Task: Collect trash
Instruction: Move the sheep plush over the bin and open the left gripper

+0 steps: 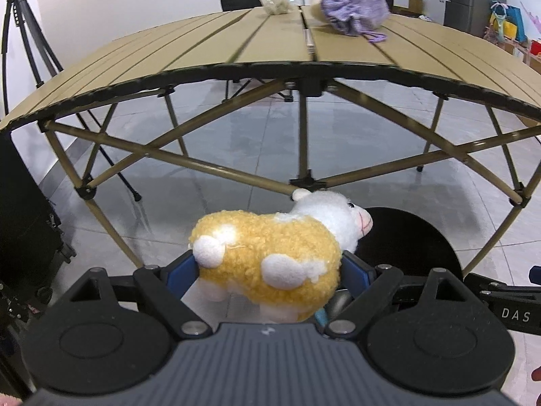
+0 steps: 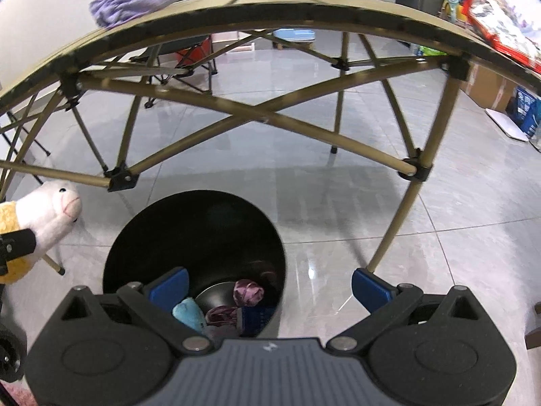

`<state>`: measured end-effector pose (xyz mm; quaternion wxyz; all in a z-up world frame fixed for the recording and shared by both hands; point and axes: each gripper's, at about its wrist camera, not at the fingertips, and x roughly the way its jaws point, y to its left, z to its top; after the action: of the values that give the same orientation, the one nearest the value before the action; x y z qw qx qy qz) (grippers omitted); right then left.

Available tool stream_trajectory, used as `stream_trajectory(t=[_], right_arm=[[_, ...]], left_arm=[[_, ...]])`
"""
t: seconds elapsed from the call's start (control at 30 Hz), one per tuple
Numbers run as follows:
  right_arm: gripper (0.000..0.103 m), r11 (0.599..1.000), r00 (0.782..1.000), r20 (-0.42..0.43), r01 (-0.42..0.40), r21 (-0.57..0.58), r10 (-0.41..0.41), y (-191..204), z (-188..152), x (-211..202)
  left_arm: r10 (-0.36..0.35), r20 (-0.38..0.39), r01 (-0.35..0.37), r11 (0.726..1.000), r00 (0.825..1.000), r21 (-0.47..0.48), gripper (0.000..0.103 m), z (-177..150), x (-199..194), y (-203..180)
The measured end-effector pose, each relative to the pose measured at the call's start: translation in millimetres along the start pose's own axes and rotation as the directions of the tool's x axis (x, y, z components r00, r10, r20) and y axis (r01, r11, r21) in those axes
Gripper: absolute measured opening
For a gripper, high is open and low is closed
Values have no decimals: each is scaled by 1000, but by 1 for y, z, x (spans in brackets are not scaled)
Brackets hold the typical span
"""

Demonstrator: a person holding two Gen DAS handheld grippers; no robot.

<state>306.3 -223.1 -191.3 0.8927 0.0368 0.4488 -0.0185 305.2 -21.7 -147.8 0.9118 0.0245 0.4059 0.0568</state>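
Over grey floor tiles, left gripper [image 1: 270, 270] clasps the plush sheep [image 1: 270, 253]; right gripper [image 2: 270, 287] gapes over the bin [image 2: 194, 237].

Left gripper [image 1: 270, 267]: angled downward, blue pads spread wide and pressed against either flank of the plush sheep [image 1: 270, 253], which sits clamped between them clear of the floor. Right gripper [image 2: 270, 287]: likewise angled downward, jaws wide apart with nothing between the blue pads. In the right wrist view the left gripper's black finger appears at the left edge
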Motion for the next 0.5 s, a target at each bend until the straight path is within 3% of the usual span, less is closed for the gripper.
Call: stream_trajectory(t=[0.5], right_arm=[[103,994,998,8,61,87,-62,-49,-7,-6]], left_arm=[[-44,-53,47,998,998,50,88,4,10,-55]])
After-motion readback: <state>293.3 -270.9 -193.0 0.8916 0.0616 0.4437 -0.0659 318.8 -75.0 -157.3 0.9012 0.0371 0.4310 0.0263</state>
